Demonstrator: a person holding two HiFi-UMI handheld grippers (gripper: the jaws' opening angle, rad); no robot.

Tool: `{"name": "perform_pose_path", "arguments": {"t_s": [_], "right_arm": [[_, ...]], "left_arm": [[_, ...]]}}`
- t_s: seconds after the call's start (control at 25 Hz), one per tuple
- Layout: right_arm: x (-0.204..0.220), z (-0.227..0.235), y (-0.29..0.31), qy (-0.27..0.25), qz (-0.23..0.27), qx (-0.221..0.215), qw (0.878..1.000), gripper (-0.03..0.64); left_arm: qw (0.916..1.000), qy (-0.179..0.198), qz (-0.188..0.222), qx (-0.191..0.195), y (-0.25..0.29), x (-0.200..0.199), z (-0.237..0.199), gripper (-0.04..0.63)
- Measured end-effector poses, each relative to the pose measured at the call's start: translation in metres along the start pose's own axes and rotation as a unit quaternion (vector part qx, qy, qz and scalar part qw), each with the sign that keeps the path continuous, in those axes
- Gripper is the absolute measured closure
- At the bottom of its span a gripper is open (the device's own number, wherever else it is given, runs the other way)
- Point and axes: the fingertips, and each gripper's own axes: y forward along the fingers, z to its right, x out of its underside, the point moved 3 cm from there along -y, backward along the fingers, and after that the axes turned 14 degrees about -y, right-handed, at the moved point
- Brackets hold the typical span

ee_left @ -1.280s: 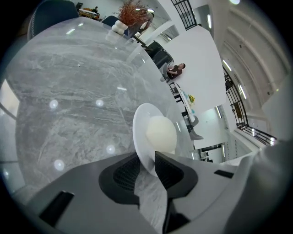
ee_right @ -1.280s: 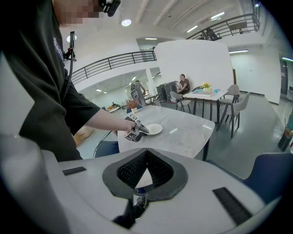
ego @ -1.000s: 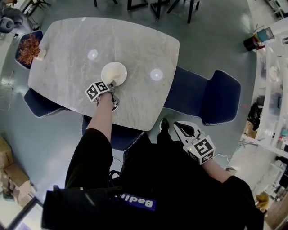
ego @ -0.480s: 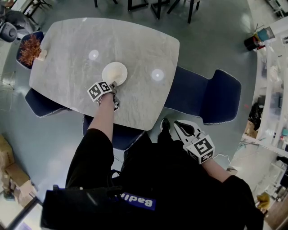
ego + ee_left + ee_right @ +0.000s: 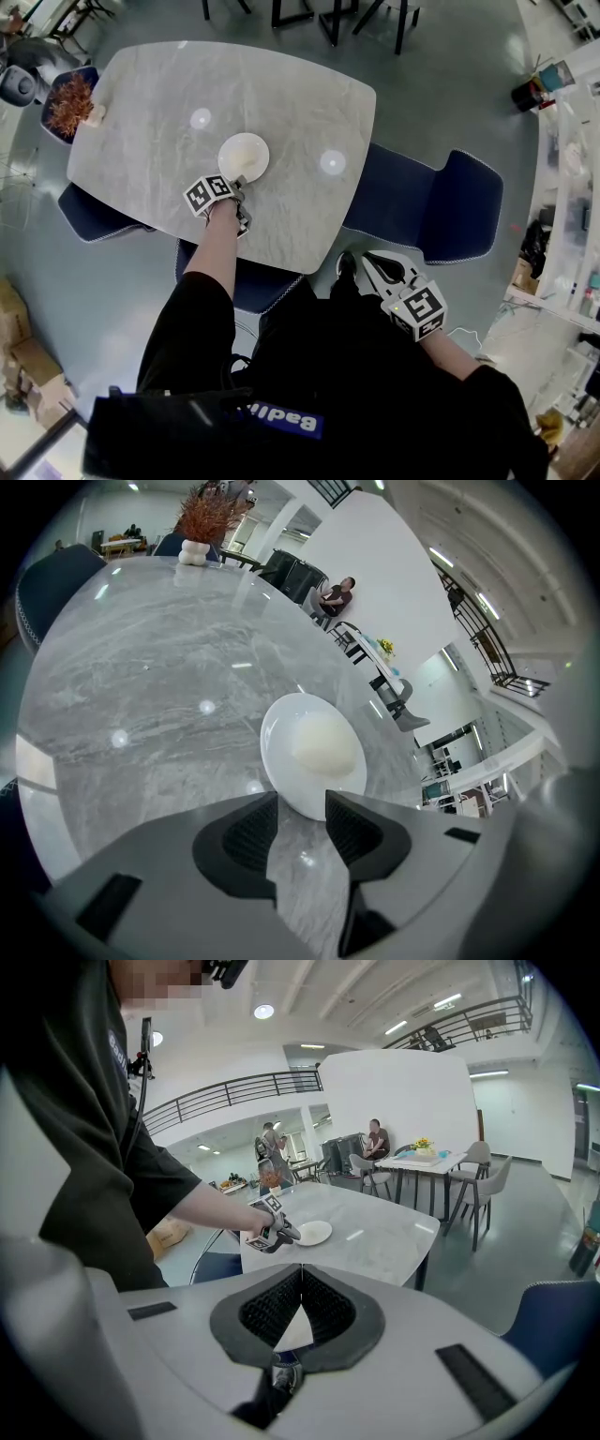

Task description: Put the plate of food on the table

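Grey-veined stone table (image 5: pixel 281 84) fills the middle of an open hall. We note blue chairs around it: one at the right (image 5: pixel 427 211), one at the left (image 5: pixel 89 211), and one tucked under the near edge (image 5: pixel 244 281), partly covered by the tabletop and the person's arm. A vase of dried reddish plants (image 5: pixel 70 103) stands at the far left corner, well apart from the work. Cardboard boxes (image 5: pixel 23 361) lie at the lower left, cut off by the frame.

We find the white plate (image 5: pixel 244 155) lying flat near the table's centre, carrying a pale rounded mound of food (image 5: pixel 323 745) whose kind we cannot make out. The left gripper (image 5: pixel 300 803) has just been opening its jaws; they now stand wide, with the plate's near rim at their mouth and the pads not clamping it. Whether a tip grazes the rim we cannot confirm. From the head view its jaws are hidden under its marker cube.

The right gripper (image 5: pixel 300 1274) hangs off the table by the person's side, jaws closed together on nothing.
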Motion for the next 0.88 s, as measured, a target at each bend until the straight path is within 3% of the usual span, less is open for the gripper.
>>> {"name": "perform_pose_path", "arguments": {"t_s": [0.36, 0.88], "right_arm": [[-0.010, -0.002, -0.004, -0.020, 0.023, -0.023, 0.999, 0.606], [-0.033, -0.014, 0.003, -0.071, 0.057, -0.072, 0.993, 0.607]], "left_arm": [[0.9961, -0.028, 0.011, 0.082, -0.030, 0.042, 0.016, 0.449], [0.9876, 0.021, -0.001, 0.155, -0.097, 0.122, 0.039, 0.453]]}}
